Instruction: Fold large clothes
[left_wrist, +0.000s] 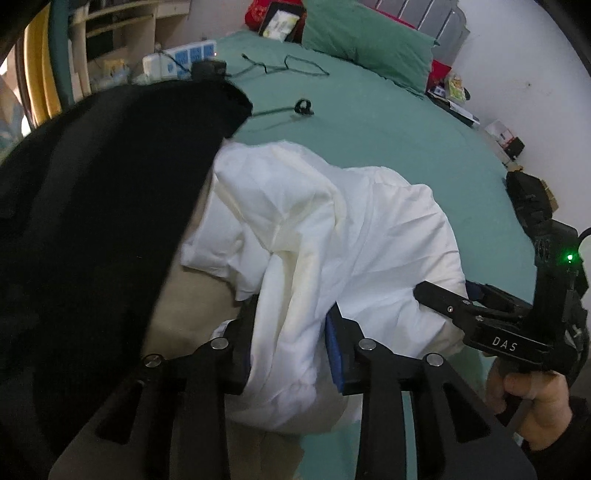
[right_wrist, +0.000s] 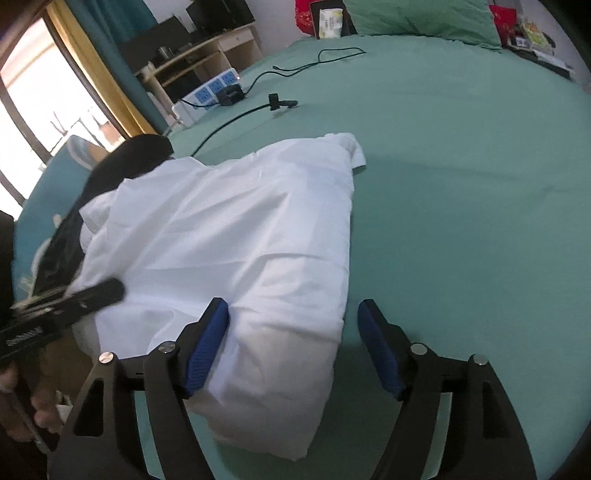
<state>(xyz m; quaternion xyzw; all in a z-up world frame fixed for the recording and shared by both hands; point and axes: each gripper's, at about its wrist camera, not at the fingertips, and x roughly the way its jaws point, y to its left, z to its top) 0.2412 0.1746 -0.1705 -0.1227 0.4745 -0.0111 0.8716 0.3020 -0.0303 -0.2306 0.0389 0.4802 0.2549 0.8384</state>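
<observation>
A white garment (right_wrist: 236, 236) lies folded into a thick bundle on the green bed sheet (right_wrist: 461, 184). My left gripper (left_wrist: 293, 306) is shut on a bunched fold of this white garment (left_wrist: 332, 229) at its near edge, and cloth fills the gap between the pads. My right gripper (right_wrist: 291, 306) stands open over the bundle's near right corner. Its left pad (right_wrist: 210, 343) touches the cloth; its right pad (right_wrist: 380, 350) is off the cloth, over bare sheet. The right gripper (left_wrist: 458, 291) also shows at the garment's right side in the left wrist view, held by a hand (left_wrist: 532, 391).
A black garment (left_wrist: 92, 221) lies against the white one on the left. Farther up the bed are a power strip (right_wrist: 216, 86), cables, a small black device (right_wrist: 277, 101) and a green pillow (left_wrist: 369, 37). A window and a desk stand beyond the bed's left side.
</observation>
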